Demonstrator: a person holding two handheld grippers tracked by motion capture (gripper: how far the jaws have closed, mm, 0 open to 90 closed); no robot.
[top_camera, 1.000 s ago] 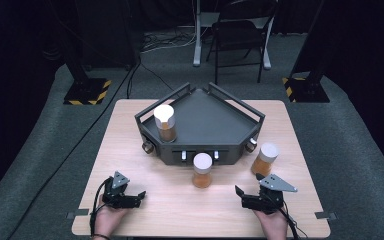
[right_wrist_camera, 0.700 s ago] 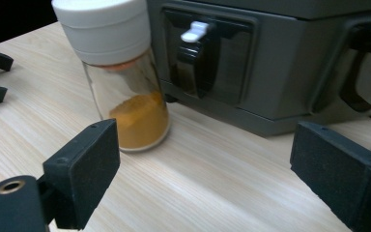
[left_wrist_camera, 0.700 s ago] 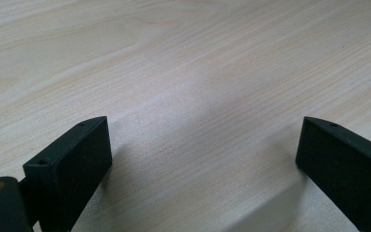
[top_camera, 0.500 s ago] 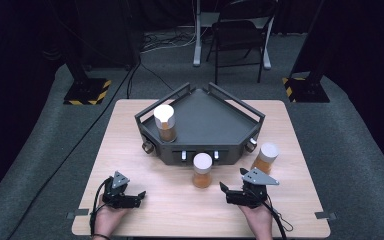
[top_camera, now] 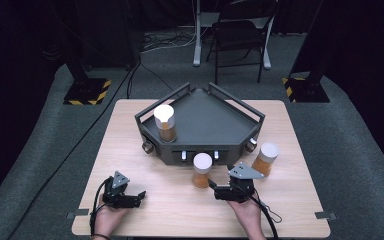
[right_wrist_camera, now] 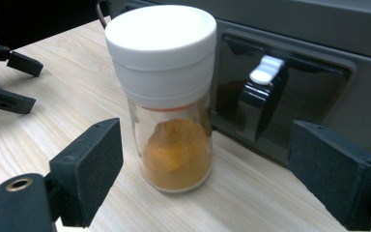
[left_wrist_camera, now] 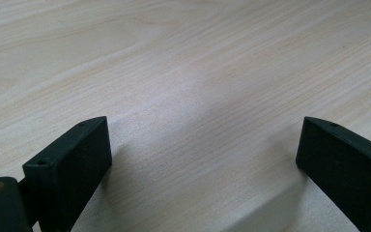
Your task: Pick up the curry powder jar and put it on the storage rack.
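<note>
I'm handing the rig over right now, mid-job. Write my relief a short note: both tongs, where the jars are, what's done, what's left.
Right tongs: open, jaws either side of the middle jar at the front of the dark tray, not yet touching it.
Left tongs: open, holding nothing, low over bare table at the near left.
Jars: one stands on the tray's left side; the middle jar stands on the table against the tray's front; a third stands on the table near the tray's right corner.
Done: likely one jar placed on the tray.
Left: close on the middle jar and, probably, move it and the third onto the tray.
</note>
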